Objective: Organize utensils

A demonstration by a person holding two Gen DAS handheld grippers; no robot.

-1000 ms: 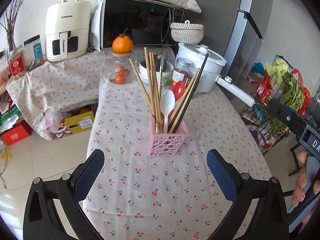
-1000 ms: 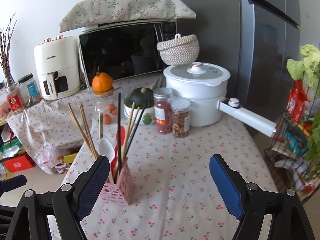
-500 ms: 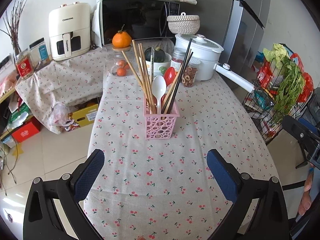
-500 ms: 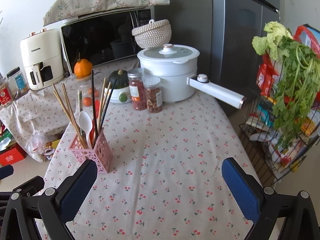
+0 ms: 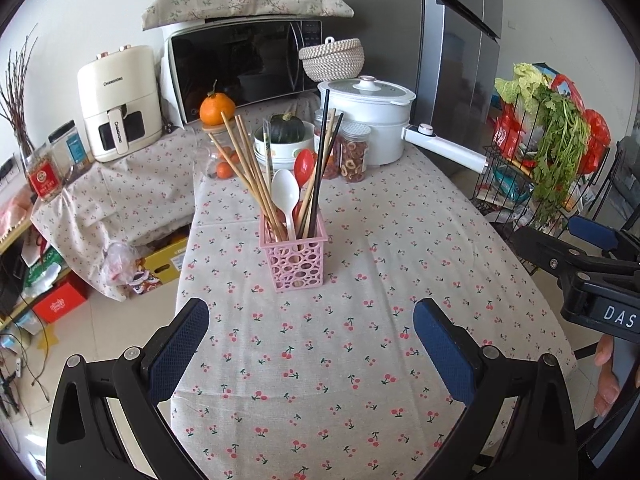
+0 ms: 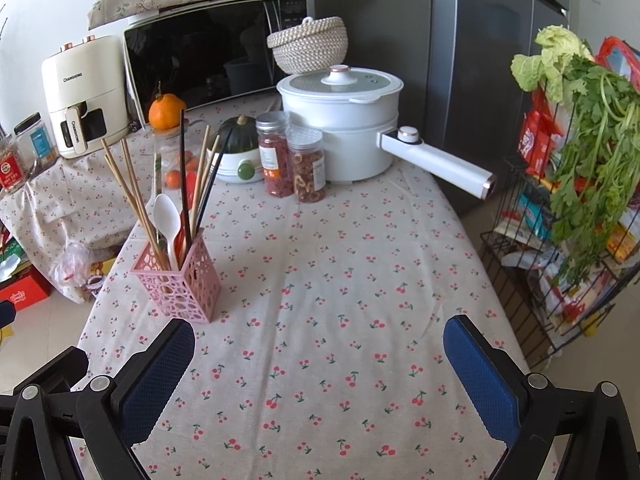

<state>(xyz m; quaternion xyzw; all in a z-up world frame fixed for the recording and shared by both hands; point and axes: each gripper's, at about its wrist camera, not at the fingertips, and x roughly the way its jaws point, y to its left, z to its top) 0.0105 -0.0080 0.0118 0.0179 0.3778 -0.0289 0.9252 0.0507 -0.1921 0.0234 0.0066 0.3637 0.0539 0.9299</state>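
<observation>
Pink perforated holder (image 5: 294, 258) stands upright mid-table on the cherry-print cloth (image 5: 320, 360), loaded with wooden chopsticks (image 5: 248, 172), black chopsticks (image 5: 322, 160), a white spoon (image 5: 286, 196) and a red spoon (image 5: 303, 164). Left gripper (image 5: 310, 344) and right gripper (image 6: 320, 364) — both spread wide, holding nothing — hover near it. Likely handling: light, stiff, smooth sticks — pinch mid-shaft above the rim; the holder looks tippable.
</observation>
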